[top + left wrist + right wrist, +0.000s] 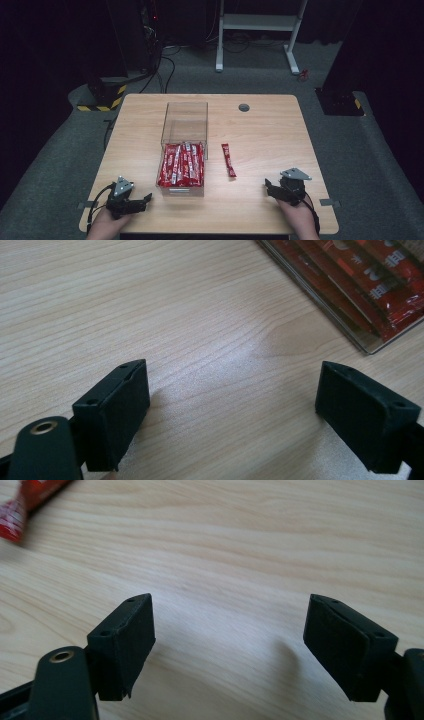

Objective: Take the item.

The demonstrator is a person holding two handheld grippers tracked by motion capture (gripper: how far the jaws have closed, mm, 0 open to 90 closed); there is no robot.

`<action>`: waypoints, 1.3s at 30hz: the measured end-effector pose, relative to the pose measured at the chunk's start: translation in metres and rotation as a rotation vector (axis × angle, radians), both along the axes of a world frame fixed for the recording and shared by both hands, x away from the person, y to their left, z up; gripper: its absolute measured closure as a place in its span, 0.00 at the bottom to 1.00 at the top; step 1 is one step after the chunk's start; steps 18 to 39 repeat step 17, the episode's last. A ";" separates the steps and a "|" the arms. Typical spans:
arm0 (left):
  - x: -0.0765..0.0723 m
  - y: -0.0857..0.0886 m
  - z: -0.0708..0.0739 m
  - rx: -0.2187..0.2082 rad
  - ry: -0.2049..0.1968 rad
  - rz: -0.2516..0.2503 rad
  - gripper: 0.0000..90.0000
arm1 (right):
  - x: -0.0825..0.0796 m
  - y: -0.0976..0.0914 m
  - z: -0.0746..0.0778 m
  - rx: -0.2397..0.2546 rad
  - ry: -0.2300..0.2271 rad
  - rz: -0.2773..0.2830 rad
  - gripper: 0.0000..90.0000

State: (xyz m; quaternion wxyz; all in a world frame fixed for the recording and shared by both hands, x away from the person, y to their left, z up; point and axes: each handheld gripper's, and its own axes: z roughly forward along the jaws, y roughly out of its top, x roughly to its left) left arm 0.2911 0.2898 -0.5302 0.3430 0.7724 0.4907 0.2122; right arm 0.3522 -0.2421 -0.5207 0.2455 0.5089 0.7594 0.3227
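Observation:
A clear plastic box [184,131] stands mid-table, its near half packed with several red stick packets [181,165]. One loose red packet [228,159] lies on the wood just right of the box. My left gripper [142,199] rests open at the table's near left edge, jaws pointing toward the box corner; in the left gripper view the box corner with packets [372,287] is at the top right and my gripper [232,400] holds nothing. My right gripper [269,187] rests open at the near right, empty [227,640], with the loose packet's end [25,502] at the top left of its view.
The wooden table [270,135] has a grey cable grommet [244,107] at its back centre. Beyond the table, a white desk frame [257,30] and black stands with yellow-striped bases [102,97] stand on the grey carpet.

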 end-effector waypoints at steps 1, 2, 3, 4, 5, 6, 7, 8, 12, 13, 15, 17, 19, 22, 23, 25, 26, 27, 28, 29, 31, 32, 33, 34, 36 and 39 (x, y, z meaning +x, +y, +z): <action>0.000 0.000 0.000 0.000 0.000 0.000 0.16 | -0.001 -0.003 -0.001 0.000 0.010 -0.012 0.23; 0.000 0.000 0.000 0.000 0.000 0.000 0.16 | -0.002 -0.005 -0.002 0.002 0.020 -0.019 0.23; 0.000 0.000 0.000 0.000 0.000 0.000 0.16 | -0.002 -0.008 -0.002 0.002 0.028 -0.024 0.22; 0.000 0.000 0.000 0.000 0.000 0.000 0.16 | -0.003 -0.010 -0.002 -0.002 0.036 -0.028 0.22; 0.000 0.000 0.000 0.001 0.000 0.000 0.16 | -0.004 -0.011 -0.003 0.001 0.039 -0.035 0.21; 0.000 0.000 0.000 0.001 0.000 0.000 0.16 | -0.004 -0.013 -0.003 0.002 0.040 -0.036 0.21; 0.000 0.000 0.000 0.001 0.000 0.000 0.16 | -0.005 -0.014 -0.003 0.014 0.048 -0.045 0.20; 0.000 0.000 0.000 0.001 0.000 0.000 0.16 | -0.005 -0.015 -0.003 0.014 0.049 -0.042 0.19; 0.000 0.000 0.000 0.001 0.000 0.000 0.16 | -0.005 -0.015 -0.003 0.013 0.055 -0.037 0.18; 0.000 0.000 0.000 0.001 -0.001 0.000 0.16 | -0.005 -0.014 -0.003 0.013 0.054 -0.032 0.19; 0.000 0.000 0.000 0.002 0.000 0.000 0.16 | -0.004 -0.012 -0.003 0.014 0.051 -0.036 0.18; 0.000 0.000 0.000 0.002 -0.001 0.000 0.16 | -0.002 -0.008 -0.003 0.016 0.061 -0.037 0.13; 0.000 0.000 0.000 0.002 -0.001 0.000 0.16 | -0.002 -0.008 -0.003 0.016 0.061 -0.037 0.13; 0.000 0.000 0.000 0.002 -0.001 0.000 0.16 | -0.002 -0.008 -0.003 0.016 0.061 -0.037 0.13; 0.000 0.000 0.000 0.002 -0.001 0.000 0.16 | -0.002 -0.008 -0.003 0.016 0.061 -0.037 0.13; 0.000 0.000 0.000 0.002 -0.001 0.000 0.16 | -0.002 -0.008 -0.003 0.016 0.061 -0.037 0.13; 0.000 0.000 0.000 0.002 -0.001 0.000 0.16 | -0.002 -0.008 -0.003 0.016 0.061 -0.037 0.13; 0.000 0.000 0.000 0.002 -0.001 0.000 0.16 | -0.002 -0.008 -0.003 0.016 0.061 -0.037 0.13; 0.000 0.000 0.000 0.002 -0.001 0.000 0.16 | -0.002 -0.008 -0.003 0.016 0.061 -0.037 0.13; 0.000 0.000 0.000 0.002 -0.001 0.000 0.16 | -0.002 -0.008 -0.003 0.016 0.061 -0.037 0.13; 0.000 0.000 0.000 0.002 -0.001 0.000 0.16 | -0.002 -0.008 -0.003 0.016 0.061 -0.037 0.13; 0.000 0.000 0.000 0.002 -0.001 0.000 0.16 | -0.002 -0.008 -0.003 0.016 0.061 -0.037 0.13; 0.000 0.000 0.000 0.002 -0.001 0.000 0.16 | -0.002 -0.008 -0.003 0.016 0.061 -0.037 0.13; 0.000 0.000 0.000 0.002 -0.001 0.000 0.16 | -0.002 -0.008 -0.003 0.016 0.061 -0.037 0.13; 0.000 0.000 0.000 0.002 -0.001 0.000 0.16 | -0.002 -0.008 -0.003 0.016 0.061 -0.037 0.13; 0.000 0.000 0.000 0.002 -0.001 0.000 0.16 | -0.002 -0.008 -0.003 0.016 0.061 -0.037 0.13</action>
